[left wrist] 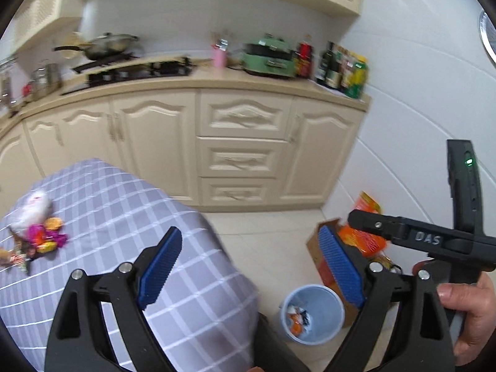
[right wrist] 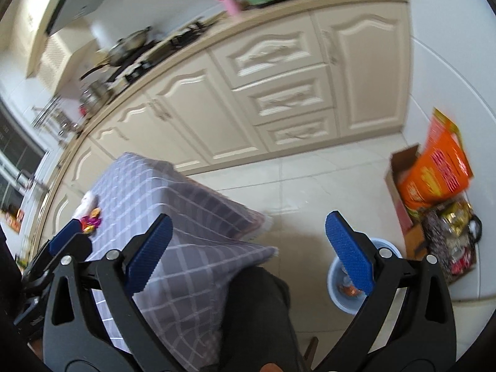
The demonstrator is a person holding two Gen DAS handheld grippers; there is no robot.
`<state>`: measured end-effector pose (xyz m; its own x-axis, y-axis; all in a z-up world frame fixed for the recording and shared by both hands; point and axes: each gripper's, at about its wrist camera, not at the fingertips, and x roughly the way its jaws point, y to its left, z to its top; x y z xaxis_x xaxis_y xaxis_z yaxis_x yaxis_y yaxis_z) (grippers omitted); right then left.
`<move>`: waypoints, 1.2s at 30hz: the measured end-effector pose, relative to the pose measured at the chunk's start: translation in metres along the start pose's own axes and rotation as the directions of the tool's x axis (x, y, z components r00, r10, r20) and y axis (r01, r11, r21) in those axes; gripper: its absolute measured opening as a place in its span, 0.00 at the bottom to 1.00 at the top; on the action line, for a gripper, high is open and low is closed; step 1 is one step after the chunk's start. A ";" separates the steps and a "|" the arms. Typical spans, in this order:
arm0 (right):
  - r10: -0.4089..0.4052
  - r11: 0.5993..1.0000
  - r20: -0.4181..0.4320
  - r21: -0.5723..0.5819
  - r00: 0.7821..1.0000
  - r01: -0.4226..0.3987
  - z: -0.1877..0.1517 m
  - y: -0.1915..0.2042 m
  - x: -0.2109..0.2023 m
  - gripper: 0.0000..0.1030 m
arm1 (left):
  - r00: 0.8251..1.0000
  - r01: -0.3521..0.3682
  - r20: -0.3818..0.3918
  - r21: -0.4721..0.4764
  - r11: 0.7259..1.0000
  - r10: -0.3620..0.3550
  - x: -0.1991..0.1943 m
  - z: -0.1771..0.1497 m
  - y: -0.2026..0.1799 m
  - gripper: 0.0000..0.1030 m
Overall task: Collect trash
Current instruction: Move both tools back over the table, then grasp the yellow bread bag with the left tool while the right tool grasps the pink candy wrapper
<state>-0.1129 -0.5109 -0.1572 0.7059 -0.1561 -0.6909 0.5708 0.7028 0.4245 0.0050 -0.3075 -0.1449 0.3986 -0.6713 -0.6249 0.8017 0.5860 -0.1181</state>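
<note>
A pile of trash lies on the checked tablecloth (left wrist: 130, 204): a crumpled white tissue (left wrist: 31, 209) and bright candy wrappers (left wrist: 46, 237), seen small in the right wrist view as wrappers (right wrist: 91, 218). A light blue bin (left wrist: 313, 313) stands on the floor beside the table with a few scraps inside. My left gripper (left wrist: 251, 266) is open and empty, held above the table corner, with the pile off to its left. My right gripper (right wrist: 251, 252) is open and empty too, over the cloth's hanging edge. Its right finger partly hides the bin (right wrist: 338, 274).
Cream kitchen cabinets (left wrist: 241, 142) run along the back under a crowded counter. A cardboard box (right wrist: 400, 186) with an orange bag (right wrist: 434, 173) stands by the right wall, with a dark packed bag beside it. A hand (left wrist: 465, 316) and a dark trouser leg (right wrist: 257, 310) are close below.
</note>
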 end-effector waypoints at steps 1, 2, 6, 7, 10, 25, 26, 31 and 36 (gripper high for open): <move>0.014 1.000 0.000 -0.015 1.000 -0.014 0.002 0.009 0.002 0.94 | 1.000 -0.008 0.003 -0.016 1.000 0.008 -0.004 0.000 0.007 0.86; 0.026 0.999 -0.001 -0.030 1.000 -0.026 0.003 0.019 0.003 0.94 | 1.000 -0.014 0.008 -0.033 0.999 0.015 -0.008 0.001 0.014 0.86; 0.083 0.992 -0.015 -0.097 0.996 -0.084 0.007 0.061 0.014 0.94 | 0.994 -0.088 0.054 -0.082 0.993 0.092 -0.031 0.002 0.042 0.86; 0.097 0.989 -0.019 -0.112 0.995 -0.099 0.008 0.071 0.016 0.94 | 0.991 -0.108 0.066 -0.090 0.990 0.114 -0.036 0.002 0.048 0.86; 0.144 0.975 -0.034 -0.167 0.989 -0.147 0.010 0.105 0.024 0.94 | 0.976 -0.178 0.101 -0.133 0.975 0.192 -0.058 -0.001 0.074 0.86; 0.273 0.866 -0.157 -0.389 0.949 -0.313 -0.015 0.253 0.073 0.94 | 0.872 -0.432 0.052 -0.388 0.814 0.487 -0.137 -0.045 0.219 0.86; 0.274 0.858 -0.170 -0.402 0.947 -0.320 -0.018 0.263 0.079 0.94 | 0.863 -0.446 0.040 -0.404 0.799 0.503 -0.141 -0.050 0.229 0.86; 0.264 0.816 -0.227 -0.466 0.937 -0.343 -0.034 0.296 0.103 0.94 | 0.834 -0.495 -0.011 -0.456 0.739 0.552 -0.150 -0.068 0.268 0.86; 0.230 0.776 -0.288 -0.522 0.930 -0.354 -0.052 0.323 0.139 0.94 | 0.817 -0.531 -0.070 -0.479 0.699 0.573 -0.139 -0.076 0.301 0.86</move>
<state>0.1477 -0.2695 -0.1463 0.6669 0.2163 -0.7130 -0.0255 0.9630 0.2683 0.1569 -0.0028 -0.1522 0.7536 -0.1811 -0.6319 0.1356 0.9835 -0.1201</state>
